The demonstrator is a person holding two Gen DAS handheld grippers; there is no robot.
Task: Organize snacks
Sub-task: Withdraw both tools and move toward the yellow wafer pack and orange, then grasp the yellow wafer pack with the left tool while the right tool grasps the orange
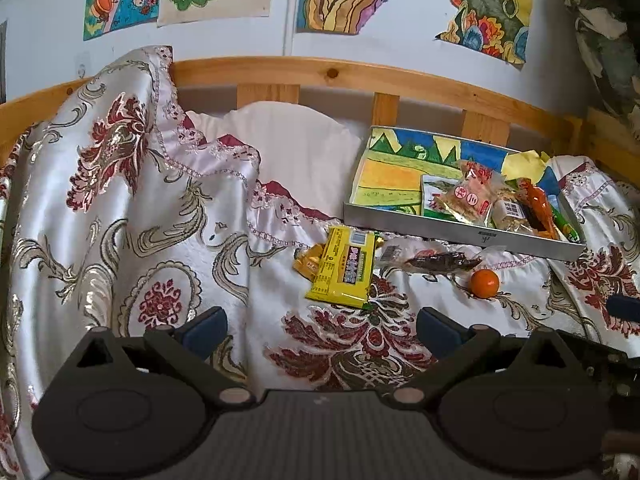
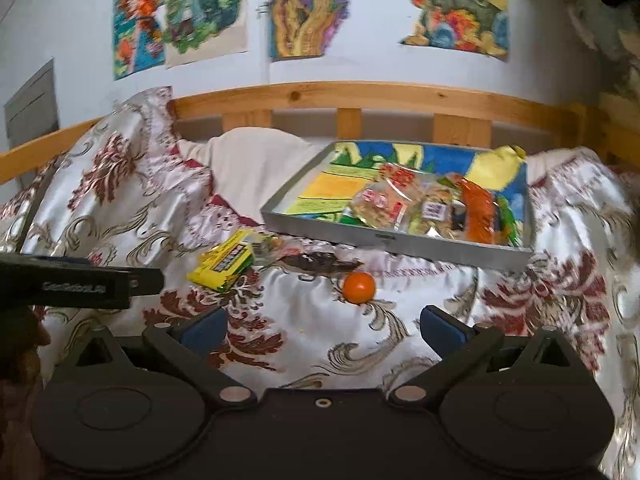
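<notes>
Patterned bedspread [image 1: 120, 208] covers the bed. Grey tray [image 1: 460, 232] sits near its back edge w/ several snack packs [image 1: 466, 200] piled in the tray's right end. Just in front of the tray: yellow pack [image 1: 345, 267], dark wrapped snack [image 1: 436, 261], orange ball [image 1: 484, 283]. Left gripper [image 1: 320, 326] & right gripper [image 2: 324, 326] hang over the near edge, both spread wide, holding nothing.
</notes>
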